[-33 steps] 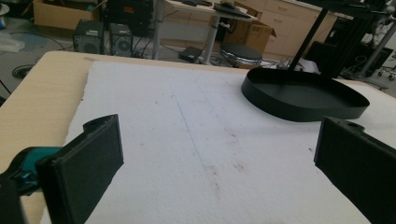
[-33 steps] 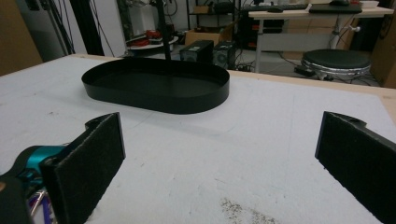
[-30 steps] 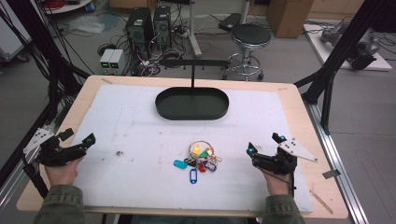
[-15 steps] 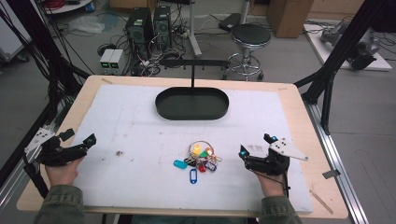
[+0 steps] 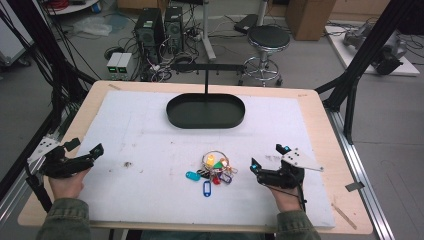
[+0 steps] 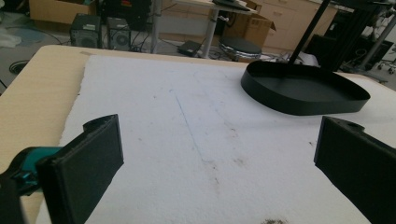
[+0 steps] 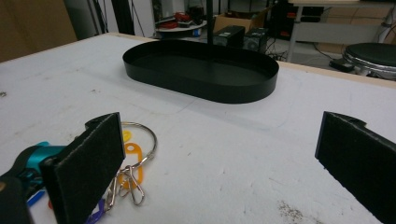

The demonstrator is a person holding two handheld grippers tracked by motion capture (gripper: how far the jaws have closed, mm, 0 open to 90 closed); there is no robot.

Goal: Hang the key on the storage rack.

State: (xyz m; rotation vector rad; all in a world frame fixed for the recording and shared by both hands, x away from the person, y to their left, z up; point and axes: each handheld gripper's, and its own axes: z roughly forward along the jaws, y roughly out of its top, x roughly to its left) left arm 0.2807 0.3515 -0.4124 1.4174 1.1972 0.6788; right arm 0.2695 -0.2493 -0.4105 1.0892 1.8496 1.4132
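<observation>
**Right hand-held gripper closes in on the keys**

The right hand-held gripper [image 5: 266, 161] has slid along the near edge of the table toward the middle over the last second, and now sits just beside the bunch of keys [image 5: 214, 169], not yet touching it. Its jaws stand wide apart, empty. In the right gripper view the key ring [image 7: 138, 140] lies beside one pad, outside the gap between the jaws, so the approach looks unfinished: the hand probably needs to swing toward the ring before closing. The left hand-held gripper [image 5: 85, 153] has kept its place near the near left corner, jaws apart, holding nothing. The black tray [image 5: 205, 111] with its hanging stand waits toward the far edge, empty, the likely place for the keys.
</observation>
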